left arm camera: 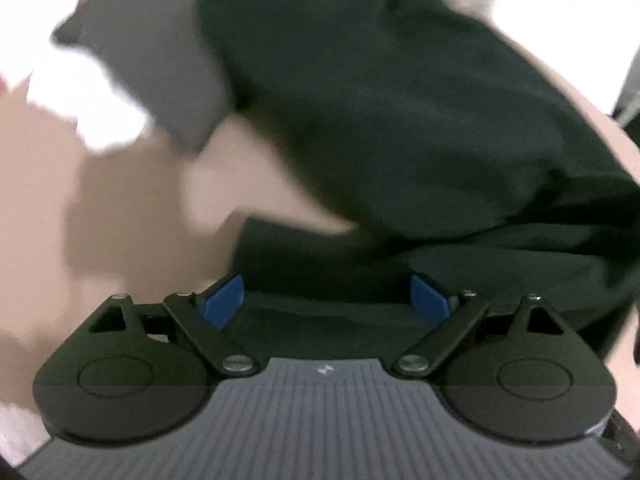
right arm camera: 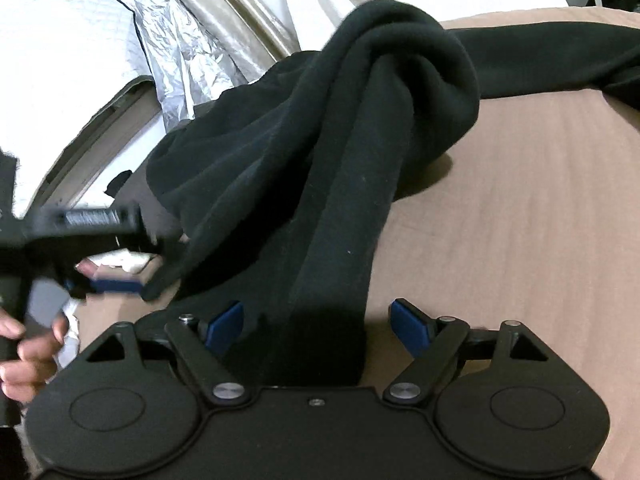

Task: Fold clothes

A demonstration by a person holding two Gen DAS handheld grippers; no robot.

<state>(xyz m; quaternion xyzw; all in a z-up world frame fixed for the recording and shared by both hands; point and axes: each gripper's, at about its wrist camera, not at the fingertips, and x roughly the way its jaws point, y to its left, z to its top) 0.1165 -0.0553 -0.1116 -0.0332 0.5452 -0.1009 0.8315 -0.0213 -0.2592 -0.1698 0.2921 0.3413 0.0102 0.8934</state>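
So I've got a black sweatshirt [right arm camera: 320, 152] bunched up in a heap on the bed [right arm camera: 520, 220], which has a tan sheet on it. In the right wrist view the heap sits toward the left edge of the bed, part of it spilling over that edge, with one long strip, probably a sleeve, trailing from the heap straight back to my right gripper [right arm camera: 320, 326].

That strip lies between the blue pads [right arm camera: 226, 324] of the right gripper, but the jaws stand wide apart and neither pad presses on the cloth, so nothing is clamped there.

My left gripper [left arm camera: 326, 298] is also spread wide. Its view is pretty blurry, but black fabric lies between and under its blue pads [left arm camera: 222, 300], and I can't see either pad squeezing it. Past it the sweatshirt fills most of that view, with a grey cloth [left arm camera: 160, 72] and something white [left arm camera: 100, 108] up in the top left; too smeared to say what they are.

From the right wrist view the left gripper shows up at the left edge, blurred, with my left hand [right arm camera: 28, 344] wrapped around its handle. Crinkly silver sheeting [right arm camera: 176, 44] sits beyond the bed's left edge.
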